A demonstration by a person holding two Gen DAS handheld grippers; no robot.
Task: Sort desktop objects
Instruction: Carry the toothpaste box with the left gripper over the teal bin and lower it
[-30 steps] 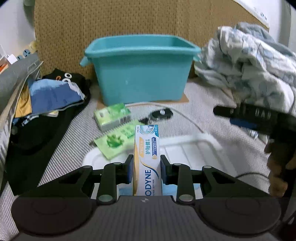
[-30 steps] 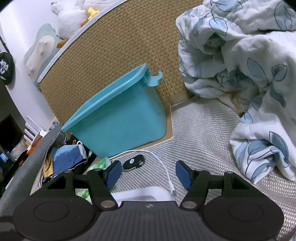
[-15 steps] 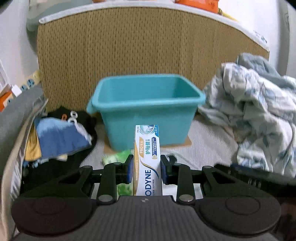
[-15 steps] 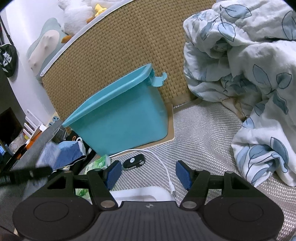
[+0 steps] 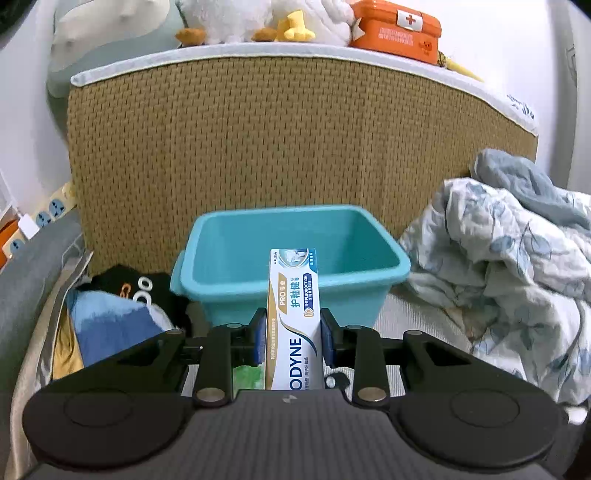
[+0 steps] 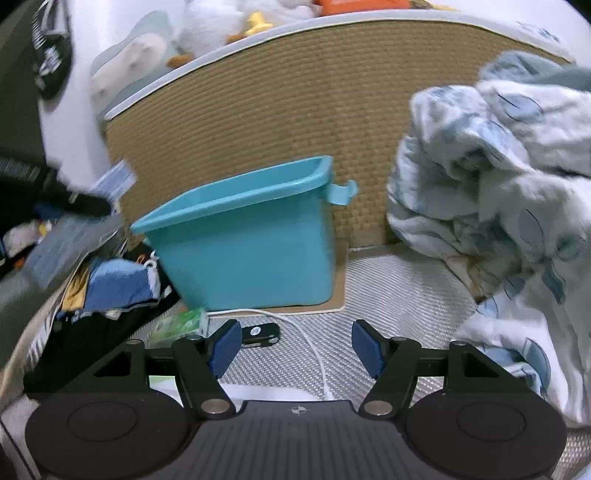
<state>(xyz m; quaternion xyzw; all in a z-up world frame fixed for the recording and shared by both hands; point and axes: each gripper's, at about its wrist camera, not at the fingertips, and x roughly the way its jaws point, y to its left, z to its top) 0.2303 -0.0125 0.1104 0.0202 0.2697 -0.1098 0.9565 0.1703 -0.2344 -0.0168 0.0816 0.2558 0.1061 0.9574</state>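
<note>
My left gripper [image 5: 292, 338] is shut on a white and gold toothpaste box [image 5: 294, 317] and holds it raised in front of the teal plastic bin [image 5: 295, 275]. The box tip overlaps the bin's near rim in view. My right gripper [image 6: 297, 349] is open and empty, low over the woven mat. The bin [image 6: 251, 240] stands ahead of it. The toothpaste box [image 6: 114, 181] and the left gripper show blurred at the far left of the right wrist view. A green tissue pack [image 6: 181, 325], a black key fob [image 6: 260, 332] and a white cable [image 6: 314, 350] lie near the bin.
A woven headboard [image 5: 258, 147] stands behind the bin, with plush toys and an orange first-aid tin [image 5: 397, 27] on top. A crumpled floral blanket [image 5: 509, 258] lies right. Folded clothes [image 5: 110, 325] lie left. A white tray [image 6: 258, 391] sits under the right gripper.
My left gripper has lifted the toothpaste box higher and toward the bin; the tray and tissue packs dropped out of its view. The right gripper has shifted and turned slightly, still open.
</note>
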